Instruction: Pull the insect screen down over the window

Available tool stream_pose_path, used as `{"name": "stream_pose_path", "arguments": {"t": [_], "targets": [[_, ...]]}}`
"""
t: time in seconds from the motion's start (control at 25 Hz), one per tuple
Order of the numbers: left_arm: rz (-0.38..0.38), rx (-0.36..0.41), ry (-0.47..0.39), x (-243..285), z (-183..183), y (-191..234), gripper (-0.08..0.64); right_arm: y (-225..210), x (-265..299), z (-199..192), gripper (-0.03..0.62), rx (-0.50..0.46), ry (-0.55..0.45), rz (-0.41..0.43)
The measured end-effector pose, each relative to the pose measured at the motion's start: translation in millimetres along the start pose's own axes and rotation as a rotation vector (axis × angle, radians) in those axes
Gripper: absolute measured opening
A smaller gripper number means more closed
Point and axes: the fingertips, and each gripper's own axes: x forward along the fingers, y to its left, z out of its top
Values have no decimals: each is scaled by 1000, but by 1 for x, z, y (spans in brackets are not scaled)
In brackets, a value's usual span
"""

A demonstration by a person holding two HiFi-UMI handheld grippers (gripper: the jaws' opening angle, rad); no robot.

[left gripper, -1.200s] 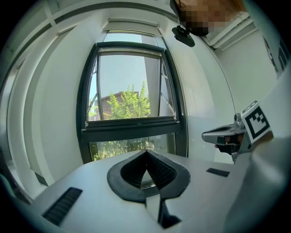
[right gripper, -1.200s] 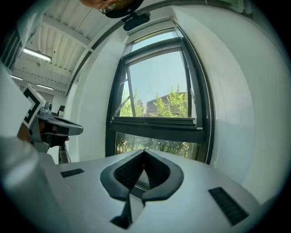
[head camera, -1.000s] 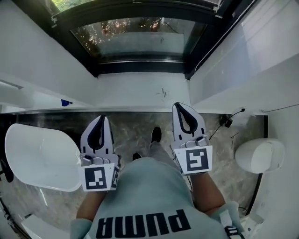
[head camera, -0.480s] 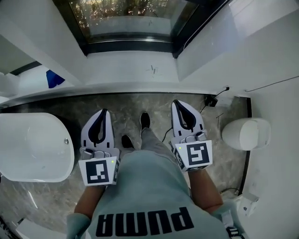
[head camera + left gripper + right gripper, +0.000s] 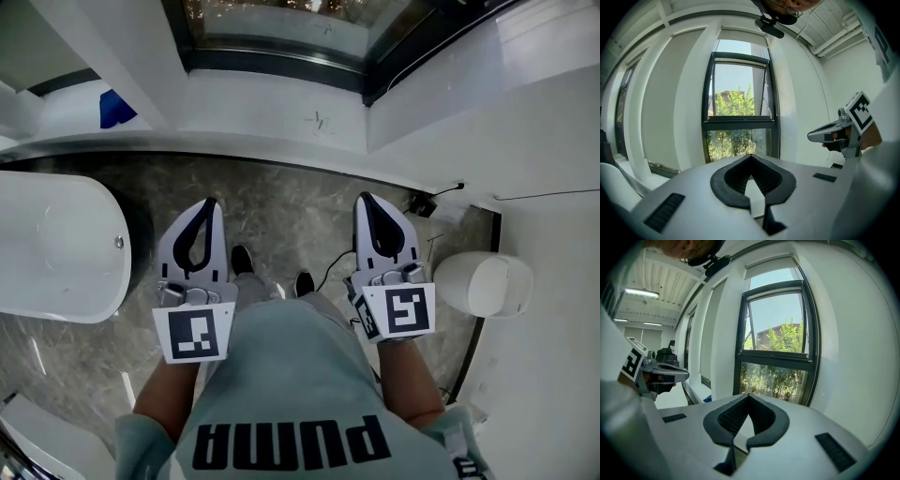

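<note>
Insect screen: we can't pick it out at the window [image 5: 738,110]. Window stands upright, long axis vertical, dead ahead of both claws and well apart. Left claw [image 5: 207,204] and right claw [image 5: 365,199] are fully closed, holding nothing.

The air right in front of the window [image 5: 738,117] is open. The grey floor [image 5: 281,211] below it leaves room to step closer. A white sill [image 5: 272,117] sticks out under the window. A white wall [image 5: 689,93] stands close on each side of it. Left of the window is a big white rounded thing [image 5: 56,248]. Right of it are a round white thing [image 5: 483,283] and a black cable [image 5: 433,199] on the floor.
</note>
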Motion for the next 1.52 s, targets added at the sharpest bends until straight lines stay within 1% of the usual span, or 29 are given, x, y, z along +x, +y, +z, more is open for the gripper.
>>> {"name": "stream_pose_path", "arguments": {"t": [0.12,0.32,0.48,0.6,0.76,0.96,1.24,1.52], "targets": [[27,-11,-11,-10,-3,-28,12,-11,-22,-7,6,-1,-17,22],[76,-68,-19,-29,-1,-93,12,-45,-73,-9,6,4,-64,63],[128,-71,-31,-44,1,-136,12,-64,-108,-13,6,8,-99,108],[174,-62,-34,-60,1,-158,12,-72,-133,-21,6,12,-115,142],[232,-52,-30,-82,0,-176,12,-79,-159,-32,6,31,-120,175],[261,-60,-7,-101,-9,-195,12,-79,-180,-45,6,47,-113,209],[273,-83,0,-113,-20,-205,12,-73,-190,-58,5,43,-104,229],[268,-82,-8,-115,-20,-203,12,-67,-188,-59,5,46,-95,218]]}}
